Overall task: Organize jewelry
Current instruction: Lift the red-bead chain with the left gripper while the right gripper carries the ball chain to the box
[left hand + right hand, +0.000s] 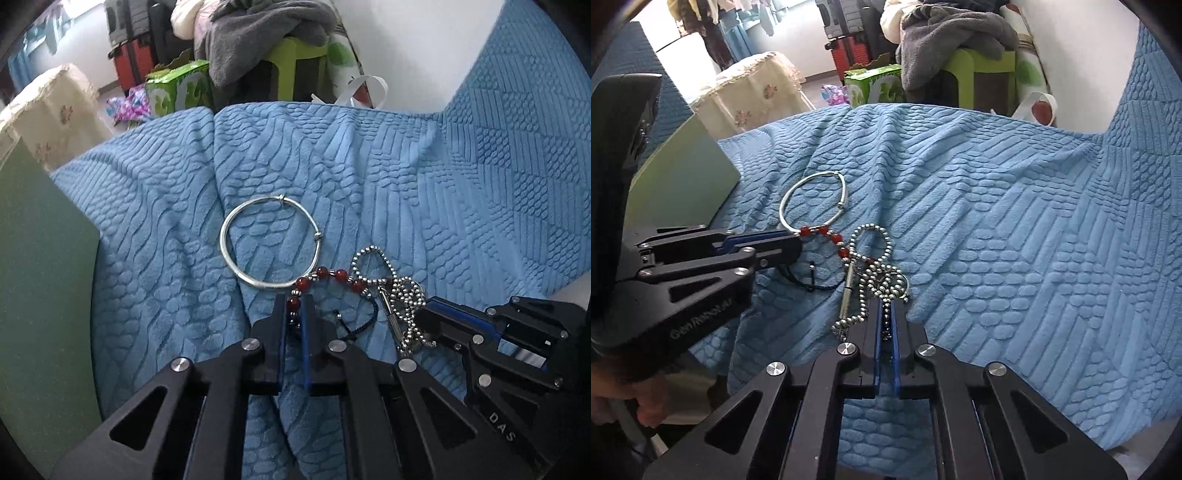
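On the blue textured blanket (406, 177) lie a silver bangle (236, 269), a red bead bracelet (325, 275) with a dark cord, and a silver ball chain (402, 291) tangled with it. My left gripper (294, 306) is shut on the red bead bracelet near its cord end; it also shows in the right wrist view (798, 240). My right gripper (885, 306) is shut on the silver ball chain (871, 266); it enters the left wrist view from the right (424, 314). The bangle (812, 206) lies just beyond, touching the red beads (831, 236).
A pale green flat box (40, 273) rests on the blanket at the left (690, 177). Beyond the blanket's far edge are a green stool (295, 70) with grey clothes, a green carton (177, 88), a red suitcase and a cloth-covered stand (753, 88).
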`<state>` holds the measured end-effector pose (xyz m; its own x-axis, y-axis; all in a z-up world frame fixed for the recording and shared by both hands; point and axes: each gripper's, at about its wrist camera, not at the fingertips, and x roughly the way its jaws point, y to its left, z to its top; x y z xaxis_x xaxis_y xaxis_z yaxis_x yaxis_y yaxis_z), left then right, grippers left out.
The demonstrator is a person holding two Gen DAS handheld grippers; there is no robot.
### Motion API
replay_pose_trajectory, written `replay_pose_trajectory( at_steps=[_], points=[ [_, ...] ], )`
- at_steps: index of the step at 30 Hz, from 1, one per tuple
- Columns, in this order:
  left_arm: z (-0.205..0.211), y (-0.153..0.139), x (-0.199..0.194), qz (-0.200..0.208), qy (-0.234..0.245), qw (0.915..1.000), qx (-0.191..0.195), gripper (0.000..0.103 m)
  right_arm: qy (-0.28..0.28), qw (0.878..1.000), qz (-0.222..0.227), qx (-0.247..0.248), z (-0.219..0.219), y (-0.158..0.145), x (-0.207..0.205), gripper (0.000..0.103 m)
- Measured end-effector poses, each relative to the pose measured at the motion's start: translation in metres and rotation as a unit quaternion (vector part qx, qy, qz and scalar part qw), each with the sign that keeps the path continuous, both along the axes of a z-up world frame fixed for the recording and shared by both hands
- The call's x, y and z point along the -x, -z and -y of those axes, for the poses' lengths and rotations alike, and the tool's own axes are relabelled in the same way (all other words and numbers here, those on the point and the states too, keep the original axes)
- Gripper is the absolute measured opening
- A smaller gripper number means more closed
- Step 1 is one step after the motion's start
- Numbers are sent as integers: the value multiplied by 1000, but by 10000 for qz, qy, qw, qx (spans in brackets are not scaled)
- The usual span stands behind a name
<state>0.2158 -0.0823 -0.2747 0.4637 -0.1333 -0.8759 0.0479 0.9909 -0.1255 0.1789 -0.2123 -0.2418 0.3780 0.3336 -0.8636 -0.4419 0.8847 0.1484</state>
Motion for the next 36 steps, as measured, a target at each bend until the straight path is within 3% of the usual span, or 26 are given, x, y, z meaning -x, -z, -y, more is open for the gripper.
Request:
replay_pose_trajectory(
  at_steps=[5,15,22,36],
  points=[
    [-12,-13,12,62,-207,9992,327,6,178,9992,337,-104,9,-20,5,1],
    [-42,-57,26,327,-470,9956,739,6,661,9936,430,-806,30,-61,9,1],
    [-59,-104,29,428,-649,9917,1021,6,712,9930,555,-762,17,-109,6,1],
    [-97,-190,30,715,-710,9885,1125,6,671,9920,925,-528,-20,-202,-11,1]
  ],
)
